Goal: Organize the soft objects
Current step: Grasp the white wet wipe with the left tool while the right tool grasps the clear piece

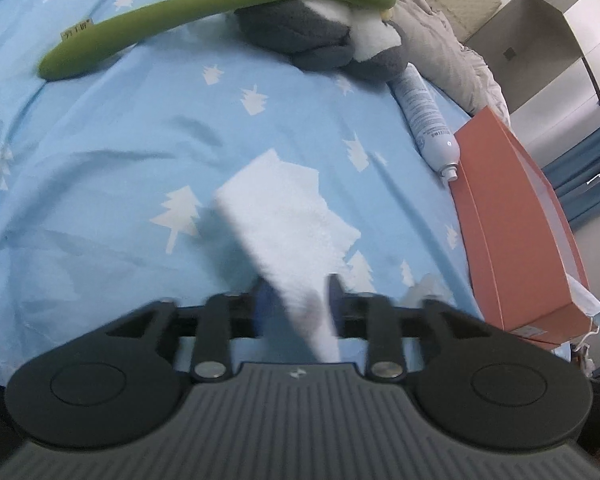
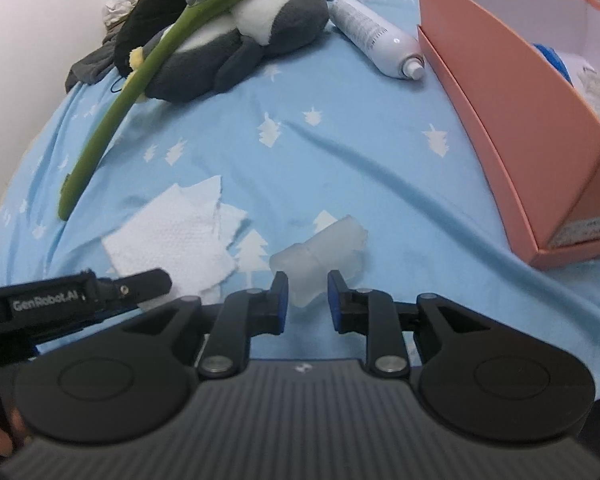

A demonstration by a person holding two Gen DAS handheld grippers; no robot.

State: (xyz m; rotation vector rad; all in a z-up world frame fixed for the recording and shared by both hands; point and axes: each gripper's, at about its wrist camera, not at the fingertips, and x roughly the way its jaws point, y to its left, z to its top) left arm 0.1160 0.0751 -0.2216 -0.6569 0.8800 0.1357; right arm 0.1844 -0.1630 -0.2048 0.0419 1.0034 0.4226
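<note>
A light blue bedsheet printed with white trees (image 1: 112, 152) covers the bed. The left hand-held gripper (image 1: 296, 300) has its jaws apart, and a folded white paper tissue (image 1: 288, 216) runs between them onto the sheet; the picture is blurred there, so whether the pads touch the tissue cannot be told. In the right wrist view the same tissue (image 2: 172, 240) lies flat on the sheet with the left hand-held gripper's tip at its near edge. The right hand-held gripper (image 2: 304, 296) also has its jaws apart, with the near end of a small translucent soft piece (image 2: 320, 252) between the blue pads and a gap on each side. Further back a long green brush with grey bristles (image 2: 140, 80) leans across a grey and white plush penguin (image 2: 236, 40). A white spray can (image 2: 376, 36) lies beside an open orange cardboard box (image 2: 500, 120).
</note>
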